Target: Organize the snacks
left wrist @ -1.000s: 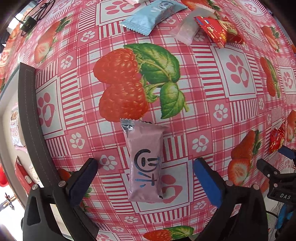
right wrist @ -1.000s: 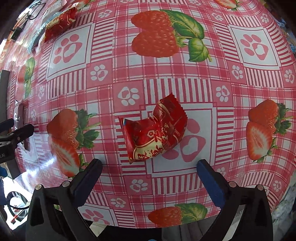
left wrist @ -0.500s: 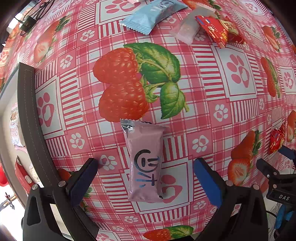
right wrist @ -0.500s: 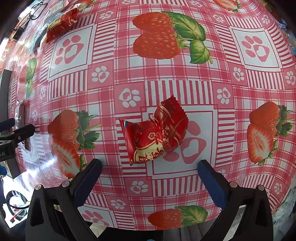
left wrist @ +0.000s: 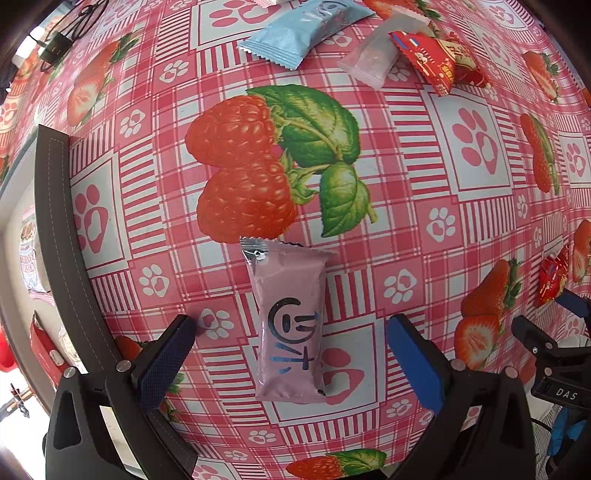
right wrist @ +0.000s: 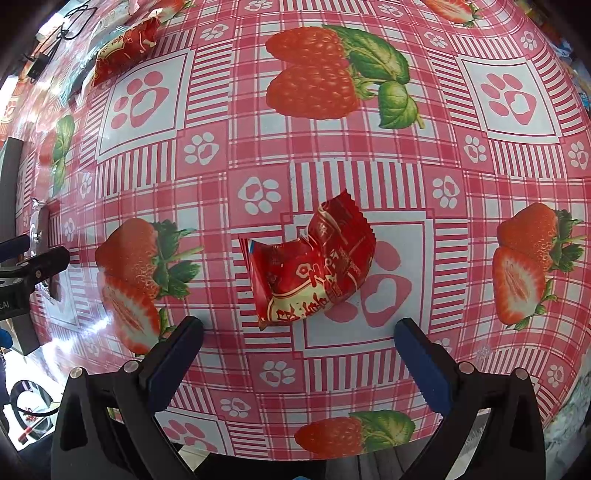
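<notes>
With both jaws wide, the left gripper (left wrist: 288, 354) may skid the slick pink packet (left wrist: 290, 325) and the right gripper (right wrist: 299, 350) may crush the crumpled red packet (right wrist: 310, 266).

A pink snack packet (left wrist: 290, 325) lies flat on the counter (left wrist: 424, 177), which is covered in a red checked cloth with berries and paw prints. It sits between the wide-apart jaws of the left gripper (left wrist: 290, 338), touching neither. Far ahead of the jaws lie a light blue packet (left wrist: 303, 29), a translucent packet (left wrist: 373, 59) and a red packet (left wrist: 439, 59).
</notes>
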A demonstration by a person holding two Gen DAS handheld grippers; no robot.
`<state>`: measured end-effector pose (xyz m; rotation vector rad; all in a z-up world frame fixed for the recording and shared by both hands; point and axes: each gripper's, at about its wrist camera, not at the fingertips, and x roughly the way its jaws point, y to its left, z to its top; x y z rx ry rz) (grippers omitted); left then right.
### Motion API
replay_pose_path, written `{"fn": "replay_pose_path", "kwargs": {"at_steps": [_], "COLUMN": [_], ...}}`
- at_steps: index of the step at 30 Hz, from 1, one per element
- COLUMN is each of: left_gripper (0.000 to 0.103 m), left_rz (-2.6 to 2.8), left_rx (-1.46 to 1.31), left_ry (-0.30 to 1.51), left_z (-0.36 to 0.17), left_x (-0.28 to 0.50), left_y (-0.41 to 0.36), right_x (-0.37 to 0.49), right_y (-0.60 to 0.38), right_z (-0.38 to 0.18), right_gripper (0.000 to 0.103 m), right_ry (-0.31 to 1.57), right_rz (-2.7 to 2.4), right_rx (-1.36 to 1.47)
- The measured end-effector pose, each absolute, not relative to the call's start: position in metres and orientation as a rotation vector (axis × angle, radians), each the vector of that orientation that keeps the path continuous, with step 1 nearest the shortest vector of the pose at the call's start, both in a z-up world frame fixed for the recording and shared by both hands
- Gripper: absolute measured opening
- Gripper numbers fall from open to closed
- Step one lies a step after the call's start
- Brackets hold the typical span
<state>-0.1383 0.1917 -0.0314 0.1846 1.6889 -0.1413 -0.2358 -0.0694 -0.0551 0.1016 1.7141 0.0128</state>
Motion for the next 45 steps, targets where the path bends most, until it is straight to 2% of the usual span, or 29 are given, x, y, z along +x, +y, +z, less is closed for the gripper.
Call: {"fn": "replay_pose_path", "kwargs": {"at_steps": [45], "left_gripper": [0.103], "left_rz": [-0.147], "left_rx": [0.173], "left_ry": [1.65], "left_z": [-0.019], "left_x": [-0.144], "left_y": [0.199], "right_x": [-0.236], "right_y": [-0.069], "right_z": [-0.055], "right_gripper": [0.103], "right_ry": [1.718], "right_rz": [0.026], "right_rx": [0.093]}}
